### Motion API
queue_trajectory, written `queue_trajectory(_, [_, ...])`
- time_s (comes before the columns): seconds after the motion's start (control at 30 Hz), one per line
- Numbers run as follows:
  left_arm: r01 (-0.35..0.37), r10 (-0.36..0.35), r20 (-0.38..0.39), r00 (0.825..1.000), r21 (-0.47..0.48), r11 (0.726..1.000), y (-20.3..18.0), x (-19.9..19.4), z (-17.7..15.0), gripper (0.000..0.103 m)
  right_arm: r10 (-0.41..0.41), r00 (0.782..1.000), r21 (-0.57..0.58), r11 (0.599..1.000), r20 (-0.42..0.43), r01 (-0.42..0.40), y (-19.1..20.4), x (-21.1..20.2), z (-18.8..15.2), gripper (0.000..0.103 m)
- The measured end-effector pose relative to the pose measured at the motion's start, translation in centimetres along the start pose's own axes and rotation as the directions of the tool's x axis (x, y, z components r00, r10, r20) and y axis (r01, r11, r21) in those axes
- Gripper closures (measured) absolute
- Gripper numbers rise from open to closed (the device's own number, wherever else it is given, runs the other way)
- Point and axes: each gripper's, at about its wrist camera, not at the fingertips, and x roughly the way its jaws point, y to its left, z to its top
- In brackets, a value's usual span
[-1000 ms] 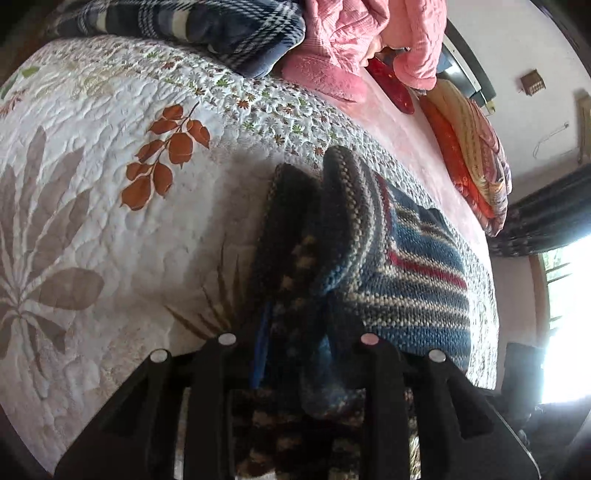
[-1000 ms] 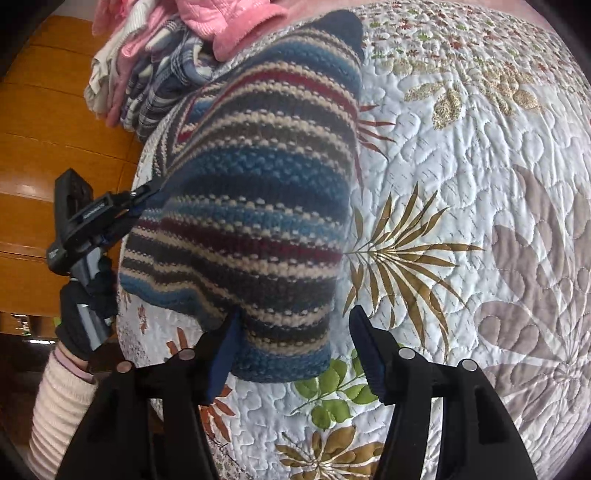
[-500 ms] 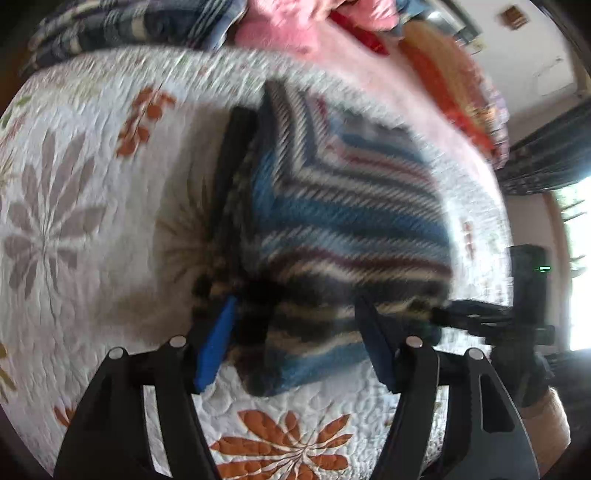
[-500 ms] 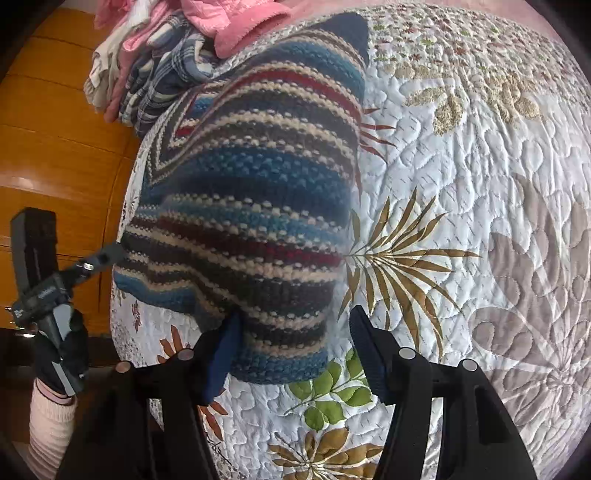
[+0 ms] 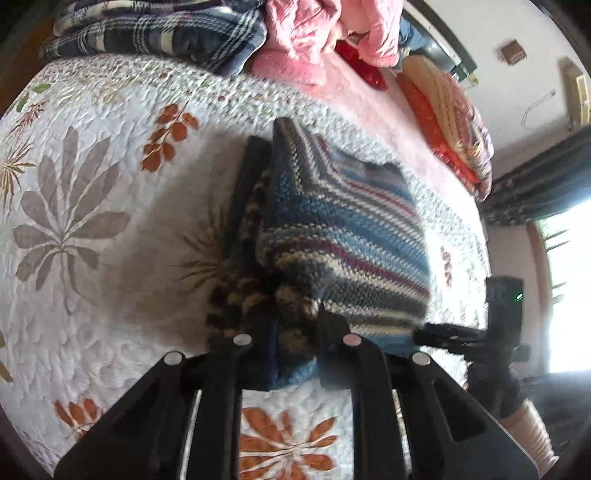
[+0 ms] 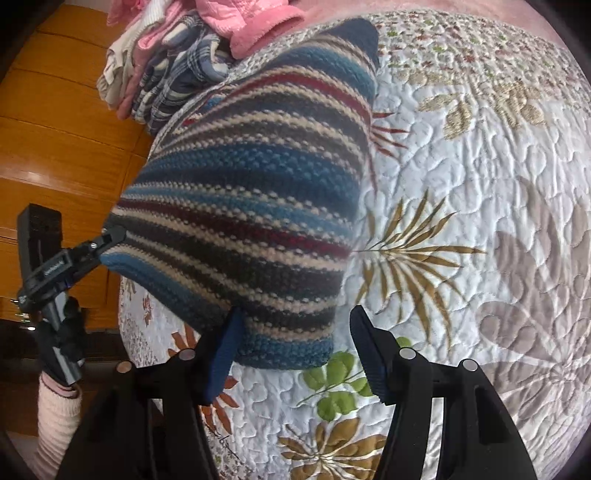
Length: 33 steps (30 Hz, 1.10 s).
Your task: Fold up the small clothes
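Striped blue, maroon and cream knitted garment (image 6: 255, 206) lies folded on the white leaf-print quilt (image 6: 461, 155). Left gripper (image 5: 291, 332) pinches its near corner, apparently to draw it; right gripper (image 6: 295, 332) gapes, gripping nothing.

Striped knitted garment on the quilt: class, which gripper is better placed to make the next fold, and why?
Probably the left gripper: it is shut on the striped knitted garment at its edge. The right gripper is open, gripping nothing.

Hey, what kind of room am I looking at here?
Most likely a bedroom: the striped knit garment lies on a quilted floral bedspread, folded clothes and blankets are piled at the far edge, and a curtained window stands beyond.
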Motion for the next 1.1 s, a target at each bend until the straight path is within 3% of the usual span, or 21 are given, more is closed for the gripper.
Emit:
queue_trajectory(0.17, [-0.099, 0.102, -0.098, 0.990, 0.033, 0.995, 1.6, 4.2, -1.4, 0.089, -0.040, 0.999, -0.022, 0.999, -0.022, 0.040, 0.5, 1.1, -0.3, 0.042])
queue_trajectory(0.37, [-0.132, 0.139, -0.095, 0.986, 0.079, 0.988, 1.0, 5.1, -1.6, 0.085, -0.069, 0.997, -0.026, 0.997, -0.036, 0.068, 0.2, 1.8, -0.6, 0.042])
queue_trajectory(0.47, [-0.094, 0.099, -0.096, 0.990, 0.060, 0.994, 1.0, 4.5, -1.4, 0.076, -0.069, 0.997, -0.018, 0.998, -0.040, 0.068, 0.1, 1.8, -0.5, 0.042])
queue_trajectory(0.5, [-0.072, 0.076, -0.095, 0.993, 0.048, 0.996, 1.1, 3.9, -1.2, 0.069, -0.071, 0.997, -0.025, 0.997, -0.037, 0.070, 0.3, 1.6, -0.5, 0.042])
queue_trajectory(0.53, [-0.062, 0.064, -0.082, 0.995, 0.033, 0.998, 1.2, 3.0, -0.9, 0.055, -0.076, 0.997, -0.034, 0.997, -0.032, 0.075, 0.4, 1.3, -0.6, 0.042])
queue_trajectory(0.57, [-0.062, 0.063, -0.069, 0.996, 0.024, 0.998, 1.1, 2.5, -0.2, 0.050, -0.080, 0.996, -0.040, 0.996, -0.028, 0.079, 0.4, 1.1, -0.4, 0.041])
queue_trajectory(0.7, [-0.025, 0.026, 0.038, 0.999, -0.023, 0.999, 1.3, -0.4, 1.8, 0.040, -0.075, 0.997, -0.034, 0.997, -0.014, 0.074, 0.2, 0.4, -0.1, 0.040])
queue_trajectory(0.77, [-0.019, 0.022, 0.056, 0.998, -0.041, 0.999, 1.3, -0.4, 2.9, 0.039, -0.063, 0.998, -0.016, 0.998, -0.018, 0.063, -0.1, 0.5, -0.1, 0.040])
queue_trajectory(1.0, [-0.048, 0.048, 0.003, 0.999, -0.077, 0.996, 0.3, 4.8, 6.5, 0.038, -0.074, 0.997, -0.033, 0.997, -0.019, 0.074, 0.3, 0.8, 0.0, 0.040])
queue_trajectory(1.07, [-0.073, 0.073, 0.002, 0.997, -0.056, 0.996, 0.1, 5.5, 7.0, 0.042, -0.071, 0.997, -0.032, 0.997, -0.021, 0.071, 0.0, 0.7, 0.0, 0.040])
queue_trajectory(1.1, [-0.089, 0.089, -0.001, 0.996, -0.037, 0.995, -0.2, 6.0, 7.2, 0.050, -0.071, 0.997, -0.029, 0.997, -0.022, 0.070, -0.2, 0.8, 0.0, 0.039])
